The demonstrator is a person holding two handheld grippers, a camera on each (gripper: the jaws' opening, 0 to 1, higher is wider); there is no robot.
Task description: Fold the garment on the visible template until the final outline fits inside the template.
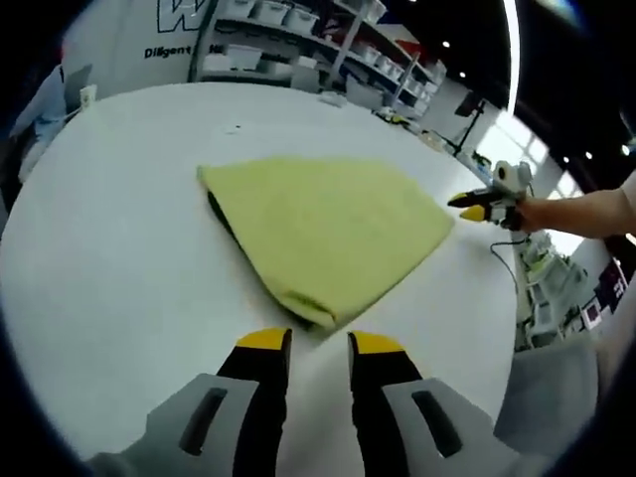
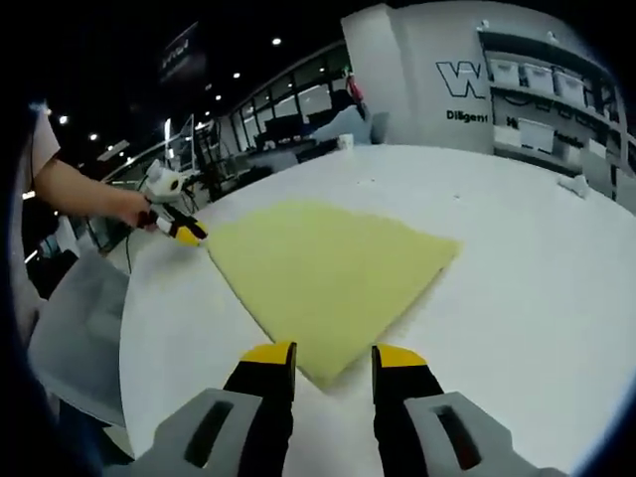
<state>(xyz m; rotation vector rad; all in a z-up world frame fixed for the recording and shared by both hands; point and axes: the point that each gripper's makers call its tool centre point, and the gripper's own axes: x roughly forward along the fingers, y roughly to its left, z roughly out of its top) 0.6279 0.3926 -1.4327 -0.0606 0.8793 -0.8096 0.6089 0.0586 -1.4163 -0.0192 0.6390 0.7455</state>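
While folded, the garment (image 1: 328,234) points toward the left claw (image 1: 318,343).

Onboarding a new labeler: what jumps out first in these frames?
The folded yellow-green garment lies in the middle of the round white table, one corner pointing at the left gripper, whose yellow-tipped jaws stand apart just short of it. In the right gripper view, the right gripper likewise stands open before the nearest corner, and a person's hand is at the cloth's far left corner.
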